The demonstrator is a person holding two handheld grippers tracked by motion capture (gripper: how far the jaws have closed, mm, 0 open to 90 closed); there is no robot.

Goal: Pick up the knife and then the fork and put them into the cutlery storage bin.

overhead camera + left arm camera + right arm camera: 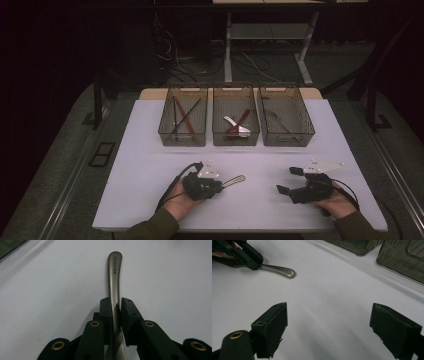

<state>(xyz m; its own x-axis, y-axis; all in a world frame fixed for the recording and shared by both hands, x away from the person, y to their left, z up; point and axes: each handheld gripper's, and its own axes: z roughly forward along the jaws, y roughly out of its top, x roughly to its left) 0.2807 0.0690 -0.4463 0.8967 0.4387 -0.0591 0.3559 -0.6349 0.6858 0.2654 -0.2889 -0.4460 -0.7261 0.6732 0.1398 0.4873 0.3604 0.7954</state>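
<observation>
The left tool is pinching a metal handle low and centre in the high view, flat on the bench. The right tool is gaping wide, holding nothing. The slick handle is risking slipping or pivoting when lifted.

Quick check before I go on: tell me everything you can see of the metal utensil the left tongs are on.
The metal utensil looks like brushed steel, with a slim, gently curved handle that widens to a rounded end bearing small stamped lettering too small to read. It lies flat on the white table, in front of the bins. The left tongs are shut on its handle, pads pressing both sides. Its working end is hidden under the tongs, so its type is unclear.
</observation>
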